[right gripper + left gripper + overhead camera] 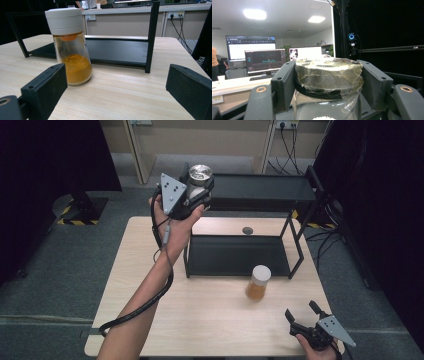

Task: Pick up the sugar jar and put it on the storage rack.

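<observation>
Left gripper view puts your left gripper [328, 82] at the bottom of the frame, its two black jaws pressed against either side of a jar's taped lid [328, 73]. Below that wrinkled, tape-wrapped lid the clear jar [325, 107] drops out of the bottom edge, with something white, perhaps a powder, barely showing at the lower centre. Behind the jar, monitors [263, 60] sit at middle left and a black curtain covers the right half.

From the high view, your left gripper [197, 187] is raised in the upper centre of the frame, above the left end of the black rack's top shelf [265, 187], with the jar's shiny lid [200, 171] facing up. Your left forearm [145, 305] runs from the bottom edge up to it, the cable looping beside it.

Your right gripper [302, 312] rests at the lower right of the high view, jaws spread with nothing between them. In the right gripper view those jaws stand well apart at the bottom corners, and the spice jar [71, 45] with orange powder and a white cap stands upright at left of centre on the wooden table [120, 95], near the rack's lower shelf [117, 51] behind it.
</observation>
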The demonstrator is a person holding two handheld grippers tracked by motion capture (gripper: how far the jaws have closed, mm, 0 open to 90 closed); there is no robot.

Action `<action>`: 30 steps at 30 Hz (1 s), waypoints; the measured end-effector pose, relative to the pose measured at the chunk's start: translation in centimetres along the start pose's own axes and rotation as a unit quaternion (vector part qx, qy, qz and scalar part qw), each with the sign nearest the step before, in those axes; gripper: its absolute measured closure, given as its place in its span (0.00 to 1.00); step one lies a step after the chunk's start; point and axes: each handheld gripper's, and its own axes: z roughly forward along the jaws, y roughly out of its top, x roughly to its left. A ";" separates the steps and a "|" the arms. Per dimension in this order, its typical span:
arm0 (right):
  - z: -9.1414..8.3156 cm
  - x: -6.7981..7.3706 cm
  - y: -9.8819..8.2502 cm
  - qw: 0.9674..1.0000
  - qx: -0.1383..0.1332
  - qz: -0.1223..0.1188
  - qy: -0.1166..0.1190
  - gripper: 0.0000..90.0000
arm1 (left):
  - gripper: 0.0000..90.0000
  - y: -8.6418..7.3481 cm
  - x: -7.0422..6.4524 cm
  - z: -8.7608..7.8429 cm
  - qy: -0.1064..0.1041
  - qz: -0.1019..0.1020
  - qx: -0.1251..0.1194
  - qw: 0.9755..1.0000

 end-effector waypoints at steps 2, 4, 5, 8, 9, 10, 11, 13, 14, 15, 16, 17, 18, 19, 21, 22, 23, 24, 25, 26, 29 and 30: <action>0.0 0.0 0.0 1.000 0.000 -0.001 0.000 0.04 | 0.39 0.0 0.0 0.3 0.001 0.000 0.001 1.000; 0.0 0.0 0.0 1.000 -0.001 0.000 0.000 0.04 | 0.39 0.1 0.1 0.7 0.003 0.000 0.003 1.000; 0.0 0.0 0.0 1.000 -0.001 0.000 0.001 0.04 | 0.39 0.1 0.1 0.7 0.003 0.000 0.003 1.000; 0.0 0.0 0.0 1.000 0.000 0.000 0.000 0.04 | 0.39 0.1 0.2 1.4 0.007 -0.002 0.006 1.000; 0.0 0.0 0.0 1.000 0.000 0.000 0.000 0.04 | 0.39 0.2 0.2 1.5 0.008 -0.003 0.007 1.000; 0.0 0.0 0.0 1.000 0.000 0.000 0.000 0.04 | 0.39 0.2 0.3 1.7 0.009 -0.004 0.008 1.000; 0.0 0.0 0.0 1.000 0.000 0.001 0.001 0.04 | 0.39 0.2 0.3 1.8 0.010 -0.004 0.009 1.000; 0.0 0.0 0.0 1.000 0.000 0.001 0.001 0.04 | 0.39 0.2 0.5 2.2 0.014 -0.003 0.012 1.000; 0.0 0.0 0.0 1.000 0.000 0.001 0.001 0.04 | 0.39 0.2 0.5 2.4 0.015 -0.004 0.013 1.000; 0.0 0.0 0.0 1.000 0.000 0.001 0.001 0.04 | 0.39 0.3 0.6 2.5 0.017 -0.003 0.014 1.000; 0.0 -0.1 0.0 1.000 -0.001 0.001 0.001 0.04 | 0.39 0.3 0.7 2.7 0.020 -0.004 0.014 1.000; 0.0 -0.1 0.0 1.000 -0.001 0.001 0.001 0.04 | 0.39 0.4 0.8 2.9 0.021 -0.004 0.016 1.000; 0.0 -0.1 0.0 1.000 -0.001 0.001 0.001 0.04 | 0.39 0.4 0.9 3.1 0.023 -0.004 0.017 1.000; 0.0 -0.1 0.0 1.000 0.000 0.002 0.002 0.04 | 0.39 0.5 0.9 3.2 0.025 -0.003 0.018 1.000; 0.0 -0.1 0.0 1.000 0.000 0.002 0.002 0.04 | 0.39 0.6 1.1 3.6 0.027 -0.002 0.020 0.999; 0.0 -0.1 0.0 1.000 -0.001 0.002 0.002 0.04 | 0.39 0.6 1.1 3.8 0.030 -0.002 0.021 0.999; 0.0 -0.1 0.0 1.000 -0.001 0.002 0.002 0.04 | 0.39 0.6 1.1 3.9 0.031 -0.001 0.022 0.999; 0.0 -0.1 0.0 1.000 -0.001 0.002 0.002 0.04 | 0.39 0.6 1.2 4.1 0.031 -0.002 0.024 0.999; 0.0 -0.1 0.0 1.000 -0.001 0.001 0.002 0.04 | 0.39 0.6 1.3 4.2 0.031 -0.003 0.024 0.999; 0.0 -0.1 0.0 1.000 0.000 0.001 0.002 0.04 | 0.39 0.6 1.3 4.4 0.032 -0.003 0.024 0.999; 0.0 -0.1 0.0 1.000 -0.001 0.002 0.002 0.04 | 0.39 0.7 1.5 4.7 0.033 -0.004 0.025 0.999; 0.0 -0.1 0.0 1.000 -0.001 0.002 0.003 0.04 | 0.39 0.7 1.5 4.8 0.033 -0.004 0.025 0.999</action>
